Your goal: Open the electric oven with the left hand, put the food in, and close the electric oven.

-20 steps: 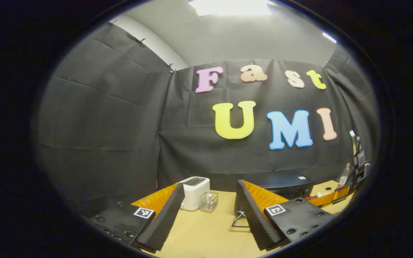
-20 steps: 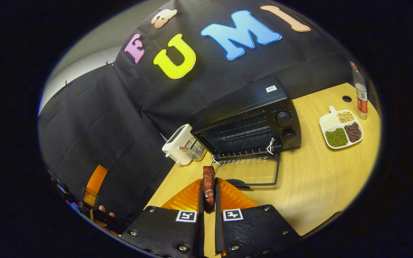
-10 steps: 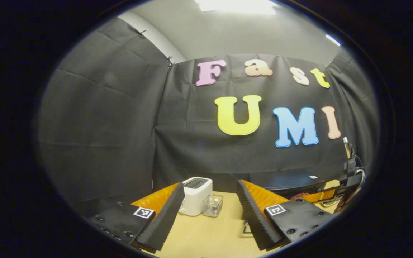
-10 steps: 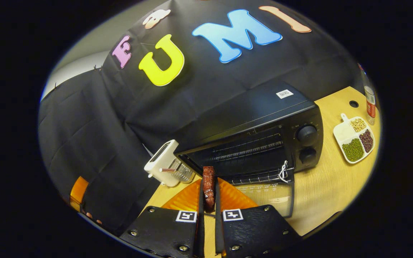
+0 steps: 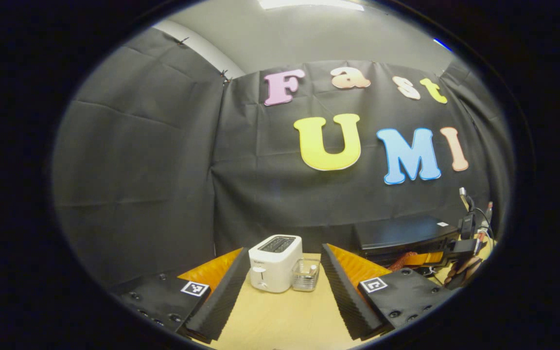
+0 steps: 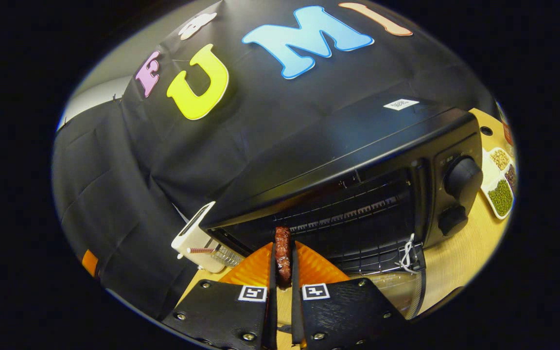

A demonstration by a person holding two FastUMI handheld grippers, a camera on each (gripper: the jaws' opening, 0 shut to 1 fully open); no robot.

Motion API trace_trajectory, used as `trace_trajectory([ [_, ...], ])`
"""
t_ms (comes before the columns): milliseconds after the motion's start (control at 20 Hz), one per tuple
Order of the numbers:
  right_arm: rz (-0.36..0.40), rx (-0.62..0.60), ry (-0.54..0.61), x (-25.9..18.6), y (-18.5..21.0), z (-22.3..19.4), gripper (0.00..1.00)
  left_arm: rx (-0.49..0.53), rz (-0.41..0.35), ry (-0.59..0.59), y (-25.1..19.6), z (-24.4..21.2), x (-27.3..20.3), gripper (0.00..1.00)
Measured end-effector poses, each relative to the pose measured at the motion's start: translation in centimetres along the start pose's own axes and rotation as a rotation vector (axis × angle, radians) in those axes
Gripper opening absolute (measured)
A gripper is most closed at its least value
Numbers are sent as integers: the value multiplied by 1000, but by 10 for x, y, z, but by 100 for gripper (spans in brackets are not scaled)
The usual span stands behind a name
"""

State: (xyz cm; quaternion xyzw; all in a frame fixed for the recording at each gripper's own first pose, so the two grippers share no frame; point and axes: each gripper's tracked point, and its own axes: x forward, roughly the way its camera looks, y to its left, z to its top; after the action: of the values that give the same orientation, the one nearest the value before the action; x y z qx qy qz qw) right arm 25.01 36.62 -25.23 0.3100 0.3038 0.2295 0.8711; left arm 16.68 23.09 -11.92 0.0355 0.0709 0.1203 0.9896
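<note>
In my left gripper view, my left gripper (image 5: 285, 296) hangs over the pale wooden worktop (image 5: 285, 321) with its jaws spread wide and nothing between them. Straight ahead through that gap stands a white toaster (image 5: 275, 262), and just beside it on the right a small clear container (image 5: 306, 274). Further right sits the black electric oven (image 5: 404, 236), seen from its side, with my other gripper and the hand holding it at its front edge, too small and dark to make out well.

In my right gripper view, the toaster (image 6: 192, 238) shows at the left, tilted by the lens, with the clear container (image 6: 224, 255) next to it. My right gripper (image 6: 283, 272) has its jaws closed on the food (image 6: 283, 250), a dark reddish-brown strip of meat held upright between both fingers, its top end poking above the fingertips. The food is right at the mouth of the oven (image 6: 358, 170), in front of the wire rack (image 6: 358, 243) inside the open cavity. The glass door (image 6: 396, 291) lies folded down just beneath and to the right of my jaws. A white tie hangs from the rack's right end. Right of the cavity are two black knobs (image 6: 462, 177), one above the other. Beyond the oven, at the far right, a white divided tray (image 6: 489, 172) of beans rests on the worktop.
</note>
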Motion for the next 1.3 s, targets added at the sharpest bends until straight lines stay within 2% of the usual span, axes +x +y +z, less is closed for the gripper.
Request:
trace_trajectory([
  [100, -14, 21, -12, 6, -6, 3, 12, -1, -13, 2, -4, -1, 3, 97],
  [150, -15, 34, -16, 9, -8, 5, 12, -7, -20, 2, -7, -1, 3, 100],
  [300, -63, 23, -28, 12, -22, 9, 14, -11, -35, 5, -13, -3, 4, 97],
  [350, -99, 4, -30, 11, -32, 10, 9, -13, -37, 4, -14, -4, 4, 97],
  [400, -120, -14, -30, 12, -36, 8, 21, -14, -40, 1, -16, -2, 6, 100],
  [500, -178, -70, -35, 9, -48, 9, 33, -16, -43, 0, -17, -1, 5, 97],
  [550, -179, -95, -44, 5, -48, 13, 41, -20, -45, -2, -20, 0, 4, 100],
  [600, -184, -118, -56, 1, -46, 16, 60, -23, -49, -3, -22, 1, 3, 100],
  [650, -173, -139, -71, -2, -43, 20, 53, -26, -53, -6, -25, 0, 1, 100],
  [700, -178, -165, -84, -8, -40, 27, 69, -29, -59, -10, -28, 2, -1, 100],
  [750, -163, -188, -92, -12, -35, 26, 100, -30, -64, -10, -30, 0, -3, 100],
  [1050, -145, -330, -144, -77, -16, 42, 98, -43, -120, -20, -67, 0, -17, 100],
  [1300, -153, -399, -221, -141, -8, 63, 98, -48, -162, -14, -99, -2, -38, 100],
])
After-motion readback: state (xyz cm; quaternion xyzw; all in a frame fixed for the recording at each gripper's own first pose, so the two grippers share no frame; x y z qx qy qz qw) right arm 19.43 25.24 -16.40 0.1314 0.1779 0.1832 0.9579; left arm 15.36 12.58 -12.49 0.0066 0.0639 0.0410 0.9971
